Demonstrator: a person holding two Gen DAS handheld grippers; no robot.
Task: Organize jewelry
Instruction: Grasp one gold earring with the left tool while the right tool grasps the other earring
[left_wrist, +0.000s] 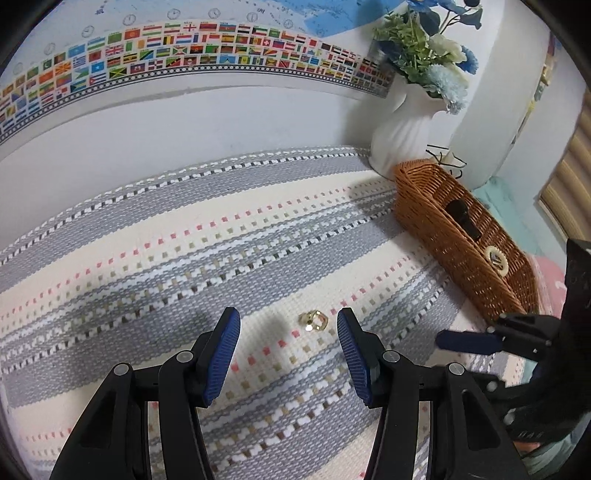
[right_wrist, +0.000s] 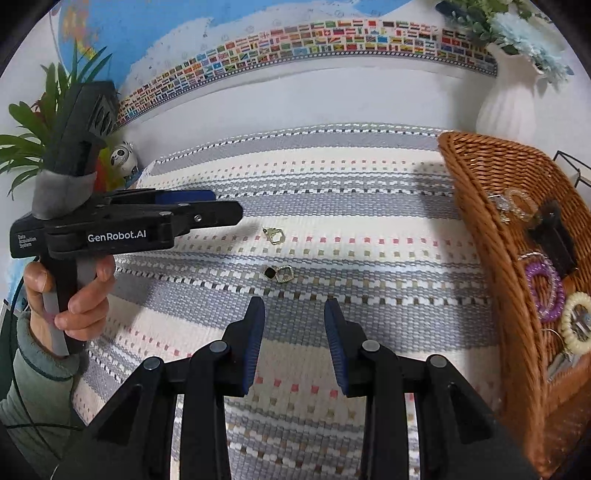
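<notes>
Left claw (left_wrist: 288, 354) hangs spread wide over the gold ring (left_wrist: 313, 319) on the striped mat (left_wrist: 147, 266). Right claw (right_wrist: 294, 343) gapes apart too, near the black earring (right_wrist: 277, 274), wicker basket (right_wrist: 491, 221) alongside.

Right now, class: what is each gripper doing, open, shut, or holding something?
Left gripper: open, empty, gold earring lying between its fingers.
Right gripper: open, empty.

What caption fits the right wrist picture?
Open right gripper above two earrings on striped mat, basket alongside.
</notes>
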